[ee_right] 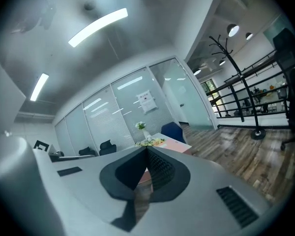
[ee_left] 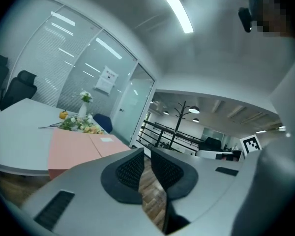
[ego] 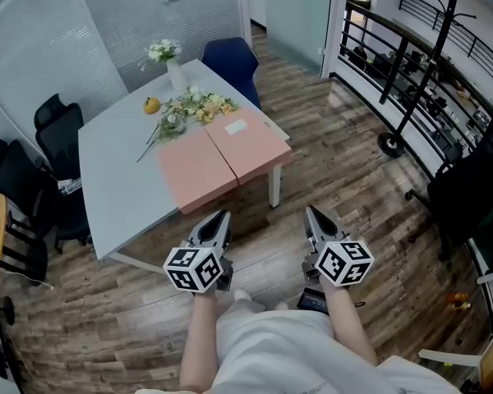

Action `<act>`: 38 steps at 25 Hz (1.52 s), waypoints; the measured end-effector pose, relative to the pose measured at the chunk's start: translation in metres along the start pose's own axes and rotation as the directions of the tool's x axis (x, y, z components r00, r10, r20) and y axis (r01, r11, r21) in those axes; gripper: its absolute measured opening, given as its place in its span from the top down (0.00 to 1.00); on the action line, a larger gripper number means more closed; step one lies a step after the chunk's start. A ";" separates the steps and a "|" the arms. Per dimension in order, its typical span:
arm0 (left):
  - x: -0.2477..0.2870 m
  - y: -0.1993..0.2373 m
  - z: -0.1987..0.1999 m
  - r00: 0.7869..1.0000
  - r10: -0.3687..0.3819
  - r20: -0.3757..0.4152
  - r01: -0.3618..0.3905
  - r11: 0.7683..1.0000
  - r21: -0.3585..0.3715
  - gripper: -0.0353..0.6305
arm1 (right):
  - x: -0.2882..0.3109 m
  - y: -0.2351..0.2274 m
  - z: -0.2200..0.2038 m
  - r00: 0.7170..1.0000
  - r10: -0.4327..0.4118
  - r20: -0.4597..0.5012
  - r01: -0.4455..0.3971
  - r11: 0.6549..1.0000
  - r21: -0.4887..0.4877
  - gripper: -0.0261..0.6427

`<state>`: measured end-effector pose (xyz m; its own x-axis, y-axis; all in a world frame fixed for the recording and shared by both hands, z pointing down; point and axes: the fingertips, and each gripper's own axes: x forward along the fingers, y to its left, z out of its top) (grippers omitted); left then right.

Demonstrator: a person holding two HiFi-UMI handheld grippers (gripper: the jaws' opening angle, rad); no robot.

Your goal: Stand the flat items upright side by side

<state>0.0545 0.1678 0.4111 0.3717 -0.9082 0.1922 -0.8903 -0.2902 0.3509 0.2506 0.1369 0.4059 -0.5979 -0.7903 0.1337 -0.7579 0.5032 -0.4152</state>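
Jaws together and empty on left gripper and right gripper. On worktop, pink flat items, possibly folders, lie at 12 o'clock of left gripper, the nearer.

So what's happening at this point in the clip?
Nothing is being handled yet. A person stands back from the pale table, holding the left gripper and right gripper out over the wooden floor, both shut and empty. The two pink flat items lie flat side by side on the table near loose flowers, untouched.
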 end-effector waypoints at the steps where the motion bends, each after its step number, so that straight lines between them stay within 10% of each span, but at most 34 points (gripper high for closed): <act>1: 0.003 -0.002 -0.002 1.000 -0.024 -0.011 0.024 1.000 -0.007 0.84 | 0.000 -0.004 0.000 1.000 -0.002 0.006 0.002 1.000 0.023 0.94; 4: 0.013 -0.010 -0.014 0.995 -0.062 -0.077 0.065 0.997 0.040 0.53 | 0.003 -0.009 0.008 0.996 0.061 0.059 -0.070 0.983 0.169 0.93; 6: 0.017 -0.012 -0.018 0.994 -0.049 -0.101 0.059 0.994 0.097 0.49 | 0.008 -0.005 0.013 0.984 0.151 0.095 -0.173 0.935 0.308 0.56; 7: 0.017 -0.012 -0.018 0.994 -0.044 -0.102 0.055 0.993 0.107 0.48 | 0.009 -0.005 0.015 0.979 0.174 0.104 -0.200 0.914 0.352 0.52; 30: 0.140 0.070 -0.029 0.970 -0.003 -0.245 0.026 0.996 0.089 0.47 | 0.128 -0.089 -0.023 0.995 0.096 -0.040 -0.065 0.873 0.484 0.51; 38: 0.230 0.132 -0.048 0.913 0.030 -0.407 0.042 0.985 0.166 0.47 | 0.228 -0.138 -0.036 0.991 0.058 -0.117 0.012 0.852 0.523 0.51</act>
<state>0.0353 -0.0648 0.5451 0.4199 -0.7148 0.5592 -0.9052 -0.3744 0.2012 0.2096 -0.1002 0.5264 -0.6675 -0.7133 0.2136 -0.5164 0.2368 -0.8229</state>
